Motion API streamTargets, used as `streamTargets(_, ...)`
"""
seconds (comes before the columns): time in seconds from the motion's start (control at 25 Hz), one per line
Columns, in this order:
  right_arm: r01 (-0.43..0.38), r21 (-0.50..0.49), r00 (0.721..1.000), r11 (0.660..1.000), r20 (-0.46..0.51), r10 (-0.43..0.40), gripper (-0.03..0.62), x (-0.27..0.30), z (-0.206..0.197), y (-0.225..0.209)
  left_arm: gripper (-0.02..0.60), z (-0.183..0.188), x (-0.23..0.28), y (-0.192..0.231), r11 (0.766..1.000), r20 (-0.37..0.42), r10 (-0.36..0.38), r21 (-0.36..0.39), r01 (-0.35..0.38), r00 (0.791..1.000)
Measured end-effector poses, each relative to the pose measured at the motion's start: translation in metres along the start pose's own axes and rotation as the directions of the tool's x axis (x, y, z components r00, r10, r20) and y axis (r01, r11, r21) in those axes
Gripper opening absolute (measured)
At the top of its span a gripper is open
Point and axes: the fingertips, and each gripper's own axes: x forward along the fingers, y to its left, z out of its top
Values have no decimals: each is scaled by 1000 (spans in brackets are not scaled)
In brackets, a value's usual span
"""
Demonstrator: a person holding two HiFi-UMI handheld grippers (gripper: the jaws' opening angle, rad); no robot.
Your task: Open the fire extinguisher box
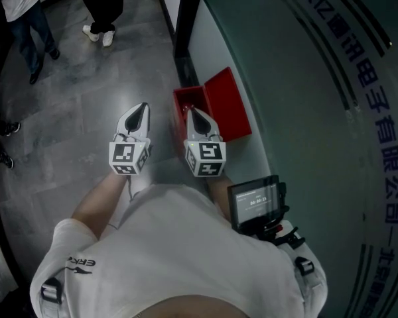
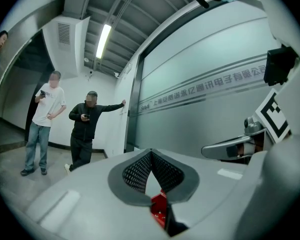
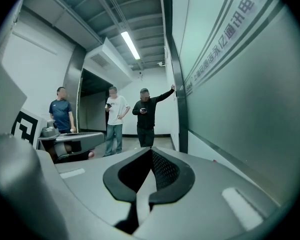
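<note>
As the left gripper [image 1: 141, 109] and right gripper [image 1: 193, 113] stand closed and empty, we note both hang above the red box [image 1: 222, 108], the right one nearer; the box appears to lie lengthwise along the wall [image 1: 298, 111].

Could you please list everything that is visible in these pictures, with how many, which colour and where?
fire extinguisher box: one, red, lid open, on the floor against the glass wall
glass wall: one, frosted grey-green with dark lettering, right side
floor: grey tiles, left and centre
bystanders: three, in blue, white and black tops, far along the corridor
ceiling tube lamp: one fully seen, white, lit, overhead
screen device: one, black, at the person's right hip
shirt: one, white, bottom of the head view
marker cubes: two, white with black squares, one behind each claw
left claw: white-grey, shut, empty, left of the box
right claw: white-grey, shut, empty, over the box's near part
</note>
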Motion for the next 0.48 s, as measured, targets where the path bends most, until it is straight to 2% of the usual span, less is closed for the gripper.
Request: streamTargets(0.48, -9, -3, 1000, 1000, -15, 8, 12, -1, -5, 6, 2, -5, -2, -1, 1000, -10, -7, -21, 7, 1000)
